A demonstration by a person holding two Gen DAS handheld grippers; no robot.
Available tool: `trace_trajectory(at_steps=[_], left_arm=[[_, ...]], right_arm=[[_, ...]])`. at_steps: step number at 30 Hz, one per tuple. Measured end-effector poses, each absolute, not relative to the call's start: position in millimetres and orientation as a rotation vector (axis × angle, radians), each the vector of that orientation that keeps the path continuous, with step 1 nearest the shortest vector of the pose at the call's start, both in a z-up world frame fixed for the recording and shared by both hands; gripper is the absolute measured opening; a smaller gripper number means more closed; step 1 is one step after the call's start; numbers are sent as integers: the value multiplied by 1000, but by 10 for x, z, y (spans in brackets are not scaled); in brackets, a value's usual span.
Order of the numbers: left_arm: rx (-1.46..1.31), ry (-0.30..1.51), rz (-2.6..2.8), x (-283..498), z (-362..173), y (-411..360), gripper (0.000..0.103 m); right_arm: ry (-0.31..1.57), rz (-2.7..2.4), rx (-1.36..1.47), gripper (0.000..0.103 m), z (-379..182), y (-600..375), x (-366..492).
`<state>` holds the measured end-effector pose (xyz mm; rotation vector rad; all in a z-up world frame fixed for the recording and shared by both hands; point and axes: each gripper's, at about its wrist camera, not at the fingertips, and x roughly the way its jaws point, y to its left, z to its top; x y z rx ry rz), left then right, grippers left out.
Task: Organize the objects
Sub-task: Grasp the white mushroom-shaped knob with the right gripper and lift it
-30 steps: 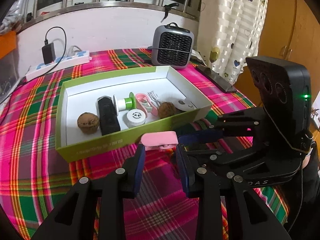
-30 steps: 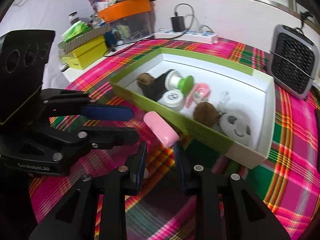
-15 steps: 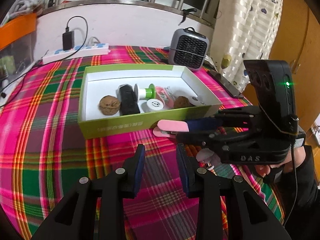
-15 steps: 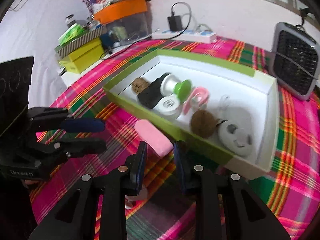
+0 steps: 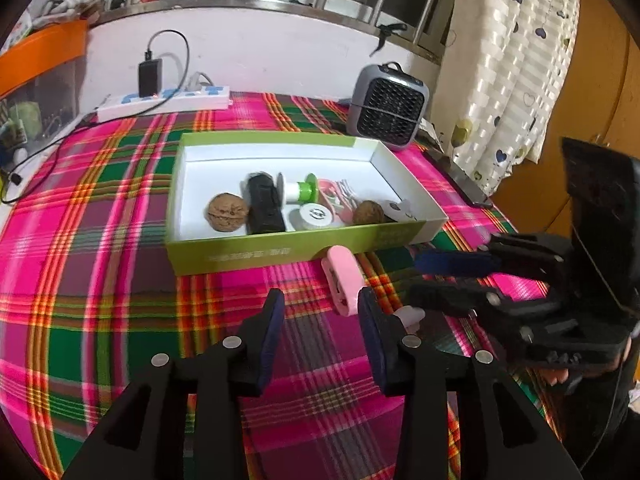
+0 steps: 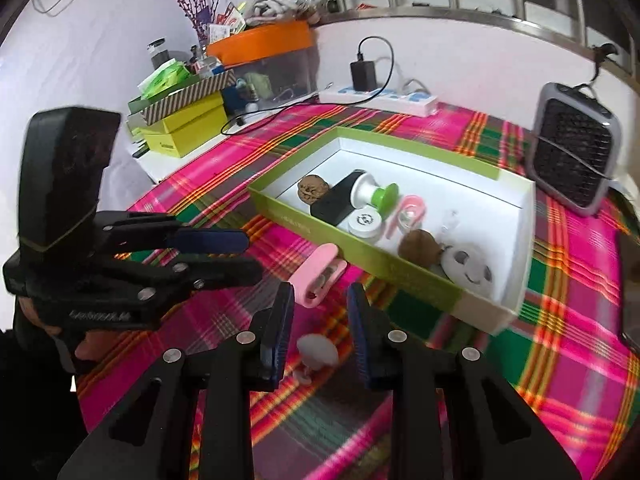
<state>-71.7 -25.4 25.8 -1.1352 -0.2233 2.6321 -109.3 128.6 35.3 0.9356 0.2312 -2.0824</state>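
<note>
The pink clip (image 5: 343, 280) lies flat on the plaid tablecloth (image 5: 100, 300), just outside the near wall of the green box (image 5: 280, 252), one end almost touching that wall. Its long axis runs from the box back toward the person, slightly slanted.

It sits just ahead of the left gripper (image 5: 320, 322), a little toward that gripper's right finger; the jaws are opening and nothing is between them. The right gripper (image 6: 320, 318) stands part open and empty, with a small white mushroom-shaped piece (image 6: 316, 350) on the cloth between its fingers. The clip is ahead and slightly left of it. Both grippers are near the clip; I cannot tell which is nearer.

Count outside the box: one clip, one white piece. Inside: two walnuts (image 5: 227, 212), one black block (image 5: 264, 208), one green-and-white spool (image 5: 298, 190), one white round cap (image 5: 315, 215), one pink item (image 6: 408, 210), one white smiley disc (image 6: 466, 270).
</note>
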Motion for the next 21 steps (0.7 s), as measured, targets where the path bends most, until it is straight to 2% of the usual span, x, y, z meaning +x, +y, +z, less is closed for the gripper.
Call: trace_trajectory(at_steps=[2,4,14,15,17,21], left_arm=[[-1155,-202,2620,-760,231,-198,38],[-1174,-183,2616,-795,208,-157,38],[-1182,-189,2637,-820,215,-185,38],[-1185,-185,2635,-824,212,-178,38],[-1190,-179,2629,-833,201,-159,38],[-1198,-157,2622,-849,178,-89,38]], right_arm=[[246,-2094,945,38,329,1303,-1034],[278,-2086,961,40,271,1267,-971],[371,-2115,1012,40,78,1182,-942],[377,-2124,1026,40,57,1186,-957],[372,-2135,1019,24,70,1209,-959],[369,-2165,1015,24,84,1260,-979]])
